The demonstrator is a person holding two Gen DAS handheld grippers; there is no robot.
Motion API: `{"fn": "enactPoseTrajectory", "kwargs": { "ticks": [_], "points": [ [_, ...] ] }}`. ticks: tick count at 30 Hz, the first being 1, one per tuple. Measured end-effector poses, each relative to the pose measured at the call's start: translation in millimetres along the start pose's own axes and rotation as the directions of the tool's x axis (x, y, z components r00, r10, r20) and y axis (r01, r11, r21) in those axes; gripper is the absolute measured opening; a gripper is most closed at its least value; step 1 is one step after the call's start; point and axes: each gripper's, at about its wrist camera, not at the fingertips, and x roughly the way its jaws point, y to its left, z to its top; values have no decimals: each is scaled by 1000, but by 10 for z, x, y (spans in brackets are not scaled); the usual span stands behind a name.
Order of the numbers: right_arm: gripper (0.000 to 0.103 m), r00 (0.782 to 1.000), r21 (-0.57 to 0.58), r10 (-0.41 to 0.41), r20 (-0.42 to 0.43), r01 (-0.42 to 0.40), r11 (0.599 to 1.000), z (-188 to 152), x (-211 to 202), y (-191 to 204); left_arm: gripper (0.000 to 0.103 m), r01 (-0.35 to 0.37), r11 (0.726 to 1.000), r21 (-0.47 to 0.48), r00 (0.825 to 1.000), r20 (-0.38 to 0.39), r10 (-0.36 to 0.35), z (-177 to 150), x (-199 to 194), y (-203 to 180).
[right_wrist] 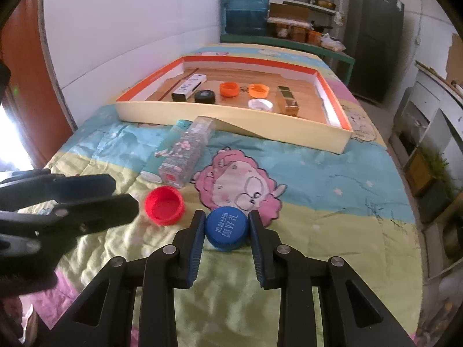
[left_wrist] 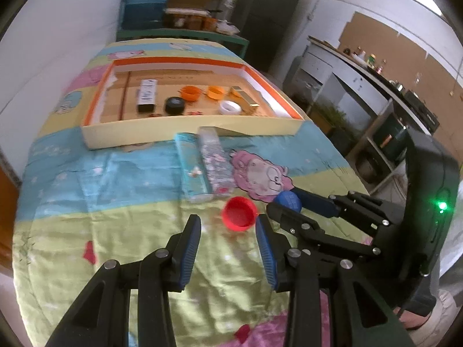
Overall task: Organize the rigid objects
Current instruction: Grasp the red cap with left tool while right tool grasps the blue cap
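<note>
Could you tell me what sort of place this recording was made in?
Probably a home kitchen or storeroom: a large blue water jug beside shelves of pots and jars, a dark fridge, and a table under a cartoon quilt.

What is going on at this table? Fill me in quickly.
A person is sorting small items into a shallow orange-edged box using two handheld grippers. The right gripper has its pads against both sides of a blue bottle cap lying on the patterned cloth. The left gripper is open just short of a red cap. Two orange caps, a black one and a white cap already sit in the box; two clear cases remain outside.
</note>
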Motion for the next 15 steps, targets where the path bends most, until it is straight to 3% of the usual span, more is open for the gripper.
{"fn": "enactPoseTrajectory", "kwargs": {
  "ticks": [7,15],
  "points": [
    [31,1000,44,-13,0,12,999,-83,-79,-206,39,-23,999,40,999,-37,24,16,242,-144],
    [31,1000,75,-6,6,6,997,-123,-100,-323,39,-68,995,79,997,-20,70,50,314,-218]
  ]
}}
